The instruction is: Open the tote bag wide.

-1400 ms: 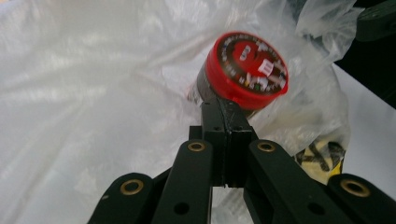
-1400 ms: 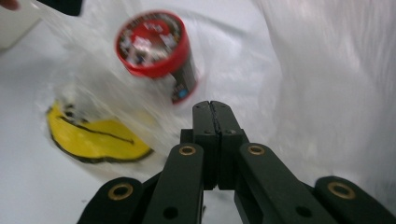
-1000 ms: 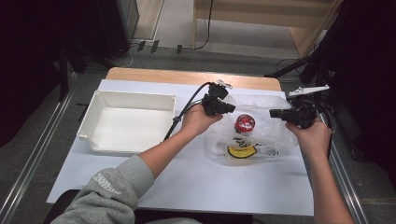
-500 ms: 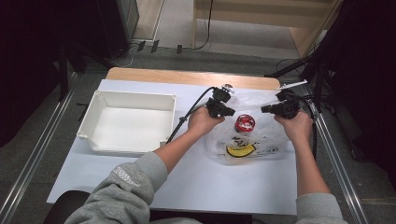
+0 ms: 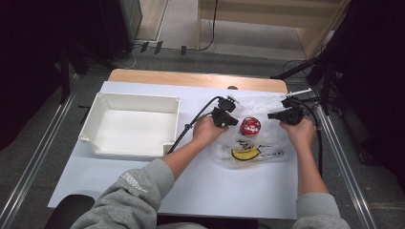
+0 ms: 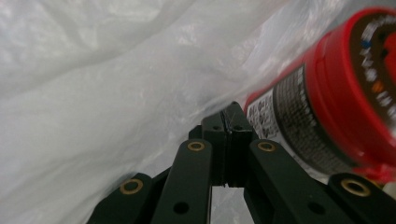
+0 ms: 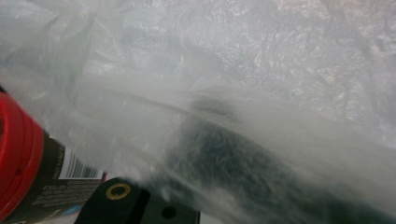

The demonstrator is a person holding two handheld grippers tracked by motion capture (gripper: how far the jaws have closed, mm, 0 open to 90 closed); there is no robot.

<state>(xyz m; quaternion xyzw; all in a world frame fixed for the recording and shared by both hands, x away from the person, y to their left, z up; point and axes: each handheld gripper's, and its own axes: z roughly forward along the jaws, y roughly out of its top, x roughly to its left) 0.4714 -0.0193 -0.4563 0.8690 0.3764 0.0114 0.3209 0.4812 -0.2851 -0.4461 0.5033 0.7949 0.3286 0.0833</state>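
Observation:
A clear plastic bag (image 5: 267,143) lies on the white table, right of centre. It holds a jar with a red lid (image 5: 250,126) and something yellow (image 5: 244,153). My left gripper (image 5: 234,121) is at the bag's left upper edge. In the left gripper view that left gripper (image 6: 229,126) is shut on a fold of the bag's film (image 6: 116,93), with the jar (image 6: 336,98) just to its right. My right gripper (image 5: 274,115) is at the bag's right upper edge. In the right gripper view the film (image 7: 261,93) drapes over its jaws and hides them, and the jar (image 7: 28,163) sits at the left.
An empty white tray (image 5: 138,98) stands on the left half of the table. Black cables (image 5: 191,126) trail from both grippers. The table's wooden far edge (image 5: 196,78) runs behind the bag. A metal rail (image 5: 334,143) runs along the right side.
My right gripper has moved left and forward from near the table's right edge to the bag's right upper edge. The left gripper has stayed at the bag's left edge.

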